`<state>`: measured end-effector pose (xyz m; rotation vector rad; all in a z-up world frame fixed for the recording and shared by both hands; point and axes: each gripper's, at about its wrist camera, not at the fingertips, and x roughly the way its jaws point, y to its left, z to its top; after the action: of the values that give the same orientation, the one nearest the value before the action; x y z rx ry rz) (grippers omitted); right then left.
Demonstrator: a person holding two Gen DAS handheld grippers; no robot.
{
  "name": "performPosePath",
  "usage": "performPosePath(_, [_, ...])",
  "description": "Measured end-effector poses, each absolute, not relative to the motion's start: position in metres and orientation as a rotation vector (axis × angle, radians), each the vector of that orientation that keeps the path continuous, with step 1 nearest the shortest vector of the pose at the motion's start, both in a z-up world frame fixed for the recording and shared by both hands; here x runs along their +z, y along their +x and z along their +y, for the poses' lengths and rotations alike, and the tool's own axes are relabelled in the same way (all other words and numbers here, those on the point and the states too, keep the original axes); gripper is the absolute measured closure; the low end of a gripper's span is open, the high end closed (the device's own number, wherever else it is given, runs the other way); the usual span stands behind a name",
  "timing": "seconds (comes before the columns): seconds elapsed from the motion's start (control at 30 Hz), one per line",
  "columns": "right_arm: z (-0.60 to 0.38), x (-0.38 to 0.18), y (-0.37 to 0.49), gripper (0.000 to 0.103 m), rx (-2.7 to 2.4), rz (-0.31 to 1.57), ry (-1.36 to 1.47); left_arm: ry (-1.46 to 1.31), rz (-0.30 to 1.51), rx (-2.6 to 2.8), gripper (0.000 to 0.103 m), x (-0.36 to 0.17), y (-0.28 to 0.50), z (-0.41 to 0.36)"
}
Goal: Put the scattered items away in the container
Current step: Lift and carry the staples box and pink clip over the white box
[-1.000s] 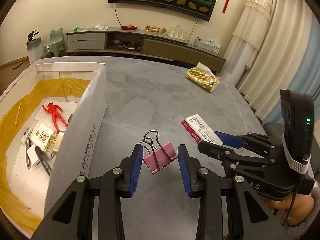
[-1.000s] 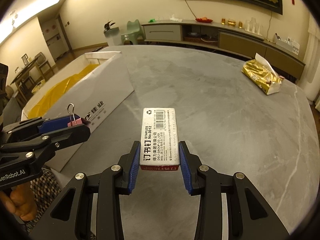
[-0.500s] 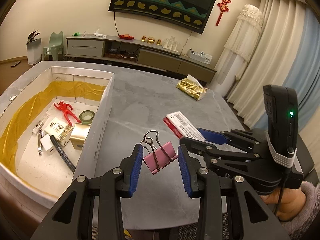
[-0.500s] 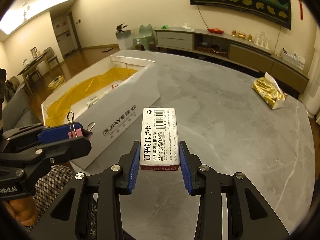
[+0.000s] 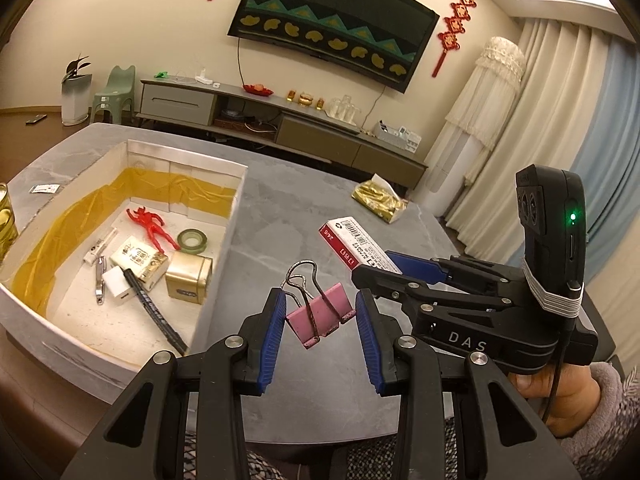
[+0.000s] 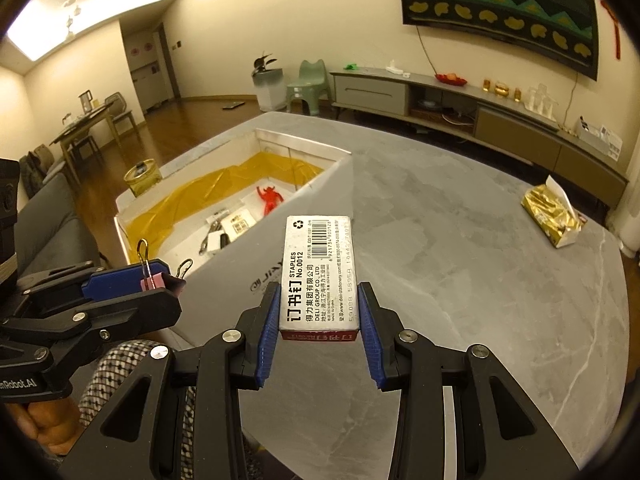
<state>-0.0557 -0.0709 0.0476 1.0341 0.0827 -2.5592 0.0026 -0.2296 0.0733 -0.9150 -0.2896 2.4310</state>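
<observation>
My left gripper (image 5: 320,320) is shut on a pink binder clip (image 5: 320,314), held in the air above the grey table near its front edge. My right gripper (image 6: 319,314) is shut on a white and red staples box (image 6: 318,272), also lifted off the table. In the left wrist view the right gripper (image 5: 394,268) sits to the right with the staples box (image 5: 352,246) sticking out of it. The white cardboard box (image 5: 218,252) with a yellow lining stands to the left and holds several small items, among them a red figure (image 5: 150,226) and a gold tin (image 5: 188,280).
A gold tissue pack (image 5: 378,202) lies at the far right of the grey table (image 6: 500,280). A glass jar (image 6: 142,176) stands beyond the cardboard box's far side. A person's hand (image 5: 560,396) holds the right gripper. A TV cabinet lines the back wall.
Both grippers have risen and pulled back from the table with their loads still held. More of the cardboard box's inside shows now, and the table looks lower and farther.
</observation>
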Motion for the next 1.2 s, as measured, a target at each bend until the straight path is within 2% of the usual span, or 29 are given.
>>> performPosePath(0.67, [-0.147, 0.077, -0.079, 0.064, -2.469, 0.2, 0.966, -0.858, -0.421, 2.571, 0.066, 0.088, -0.02, -0.329])
performPosePath(1.2, [-0.2, 0.074, -0.138, 0.064, -2.405, 0.279, 0.98, -0.896, -0.399, 2.629, 0.065, 0.089, -0.083, -0.37])
